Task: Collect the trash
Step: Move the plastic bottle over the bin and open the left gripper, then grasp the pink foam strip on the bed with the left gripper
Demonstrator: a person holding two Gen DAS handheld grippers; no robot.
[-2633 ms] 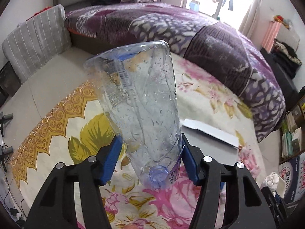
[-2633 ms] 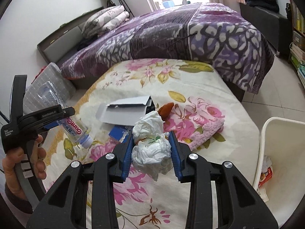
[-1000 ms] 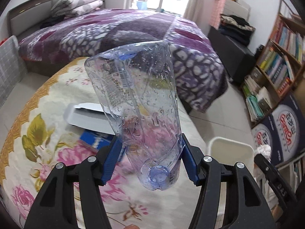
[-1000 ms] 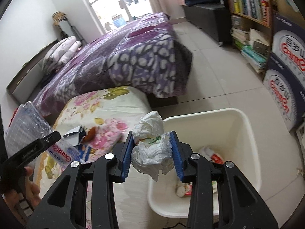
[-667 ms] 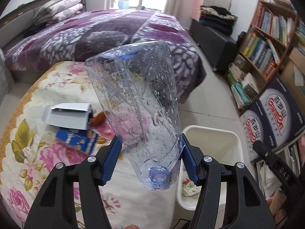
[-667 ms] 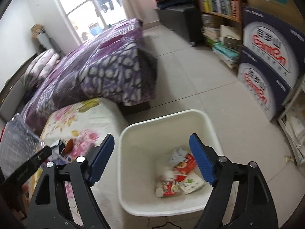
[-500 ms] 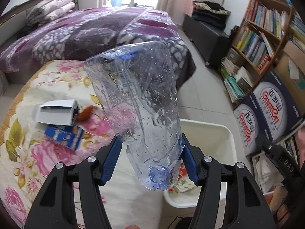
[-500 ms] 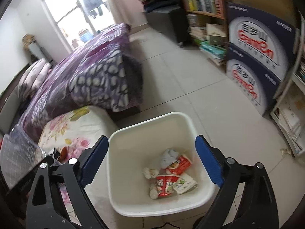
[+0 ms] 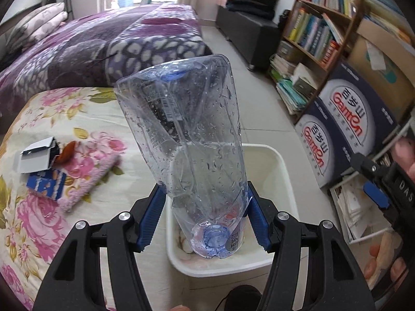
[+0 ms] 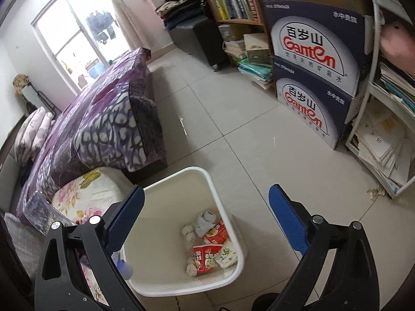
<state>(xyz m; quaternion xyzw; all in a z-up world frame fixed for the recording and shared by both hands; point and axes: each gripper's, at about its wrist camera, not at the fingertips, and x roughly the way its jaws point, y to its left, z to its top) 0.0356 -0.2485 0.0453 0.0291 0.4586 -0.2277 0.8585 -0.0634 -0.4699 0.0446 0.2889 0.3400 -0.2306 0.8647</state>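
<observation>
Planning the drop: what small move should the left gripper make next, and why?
Probably open the left gripper to let go. It holds the bottle cap-down with the bin showing right behind it, and the right gripper is already empty and opening.

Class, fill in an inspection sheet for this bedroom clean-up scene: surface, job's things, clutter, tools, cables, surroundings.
Surface: floral cover beside a tiled floor.
Job's things: clear plastic bottle, cap end toward the camera; white bin on the floor holding crumpled tissues and snack wrappers.
Clutter: on the cover, an open white box, blue packet, pink cloth.
Tools: left tool clamps the bottle over the bin; right tool empty, jaws wide.
Cables: nothing seen.
Surroundings: purple bed, bookshelf, two stacked blue cartons.
</observation>
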